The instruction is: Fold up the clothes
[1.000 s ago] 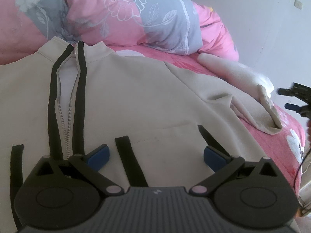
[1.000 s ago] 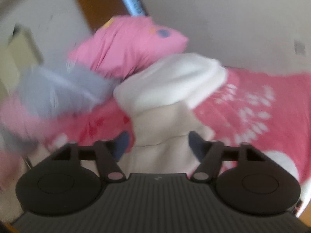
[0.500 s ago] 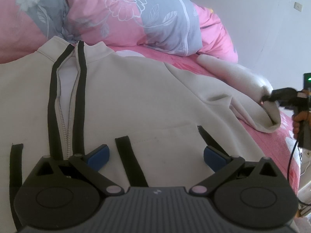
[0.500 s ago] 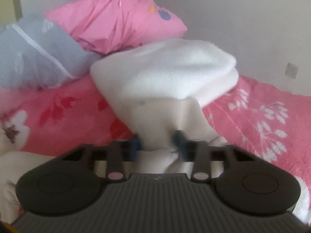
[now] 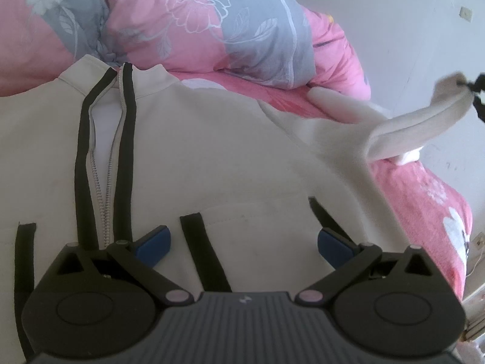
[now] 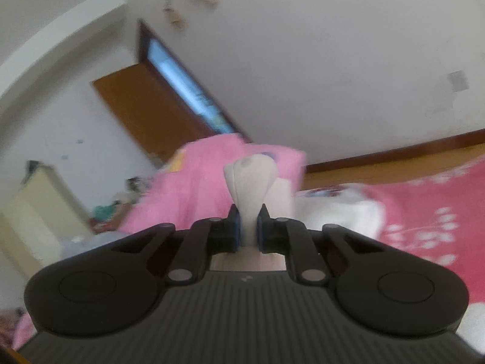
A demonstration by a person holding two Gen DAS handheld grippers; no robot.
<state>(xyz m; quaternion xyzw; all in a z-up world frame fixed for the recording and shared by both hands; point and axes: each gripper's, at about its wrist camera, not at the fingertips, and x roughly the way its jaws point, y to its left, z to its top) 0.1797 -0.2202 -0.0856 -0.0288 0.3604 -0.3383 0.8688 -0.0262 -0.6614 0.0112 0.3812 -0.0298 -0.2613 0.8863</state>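
A beige zip jacket [image 5: 212, 151] with black trim lies front-up on the bed. My left gripper [image 5: 242, 239] hovers open over its lower front, blue pads wide apart, nothing between them. The jacket's right sleeve [image 5: 418, 127] is raised off the bed toward the right edge, where the black tips of my right gripper [image 5: 476, 91] hold its end. In the right wrist view the jaws of my right gripper [image 6: 248, 227] are closing, and the pads pinch the beige sleeve cuff [image 6: 250, 182], which bulges out in front of them.
A pink and grey floral quilt [image 5: 197, 21] is piled behind the collar. The pink flowered sheet [image 5: 424, 194] runs to the bed's right edge, with a white wall [image 5: 409, 30] beyond. A brown door [image 6: 145, 109] and a pale cabinet [image 6: 39, 206] stand across the room.
My right gripper has closed on the sleeve cuff and lifted it off the bed, tilting upward. The left gripper has stayed put, open over the jacket.
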